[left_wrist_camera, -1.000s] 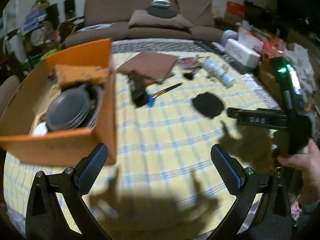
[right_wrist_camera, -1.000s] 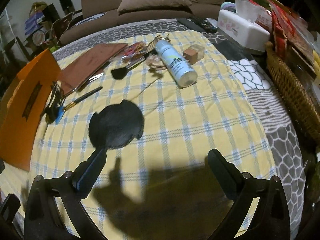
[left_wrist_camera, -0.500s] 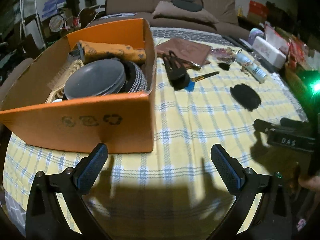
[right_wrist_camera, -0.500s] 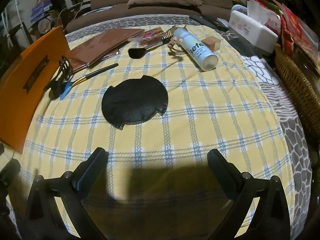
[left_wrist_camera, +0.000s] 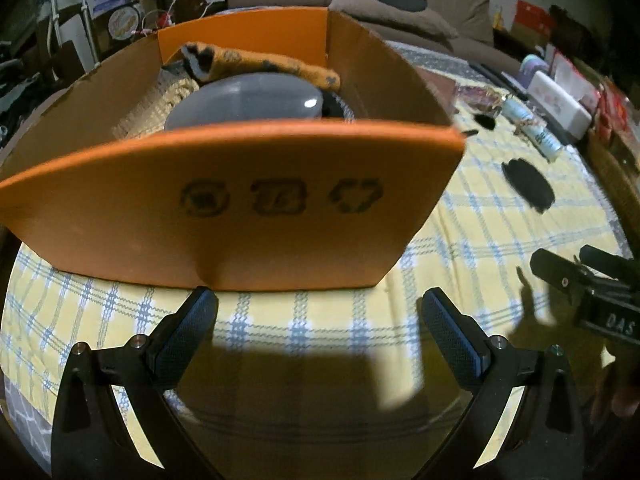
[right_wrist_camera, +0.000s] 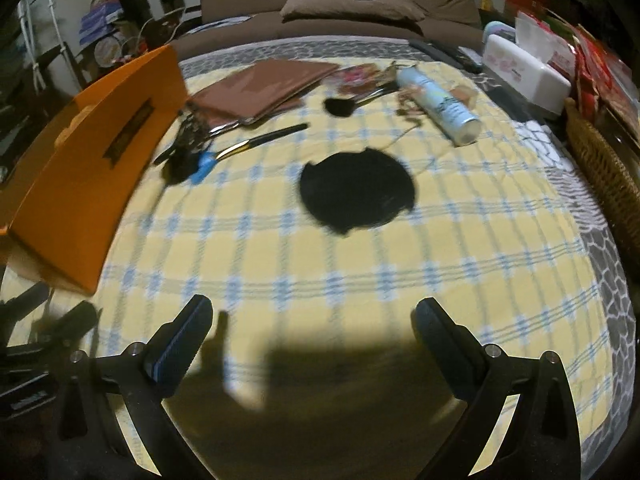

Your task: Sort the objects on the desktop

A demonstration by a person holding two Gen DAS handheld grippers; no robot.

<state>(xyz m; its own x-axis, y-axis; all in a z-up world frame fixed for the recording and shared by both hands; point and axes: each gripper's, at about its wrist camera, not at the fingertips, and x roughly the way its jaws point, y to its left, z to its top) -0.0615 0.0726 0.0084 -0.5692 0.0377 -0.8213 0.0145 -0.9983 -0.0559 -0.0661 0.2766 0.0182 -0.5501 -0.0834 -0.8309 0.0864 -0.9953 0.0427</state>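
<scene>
An orange cardboard box (left_wrist_camera: 240,208) stands on the yellow checked tablecloth (left_wrist_camera: 480,248), holding grey plates (left_wrist_camera: 248,96) and an orange patterned cloth (left_wrist_camera: 272,64). My left gripper (left_wrist_camera: 316,316) is open and empty, just in front of the box's near wall. My right gripper (right_wrist_camera: 312,320) is open and empty, short of a flat round black pad (right_wrist_camera: 356,192). Beyond it lie a black brush (right_wrist_camera: 340,106), a gold-and-black pen (right_wrist_camera: 260,140), a black clip (right_wrist_camera: 184,148), a brown pouch (right_wrist_camera: 260,88) and a pale spray can (right_wrist_camera: 440,104). The box also shows in the right wrist view (right_wrist_camera: 96,168).
A white tissue box (right_wrist_camera: 524,76) and a wicker basket (right_wrist_camera: 608,176) sit at the table's right edge. A brown sofa (right_wrist_camera: 352,4) stands behind the table. The right gripper shows at the right of the left wrist view (left_wrist_camera: 592,288).
My left gripper has swung left and closer to the orange box, which now fills its view. My right gripper has pulled back a little from the black pad.
</scene>
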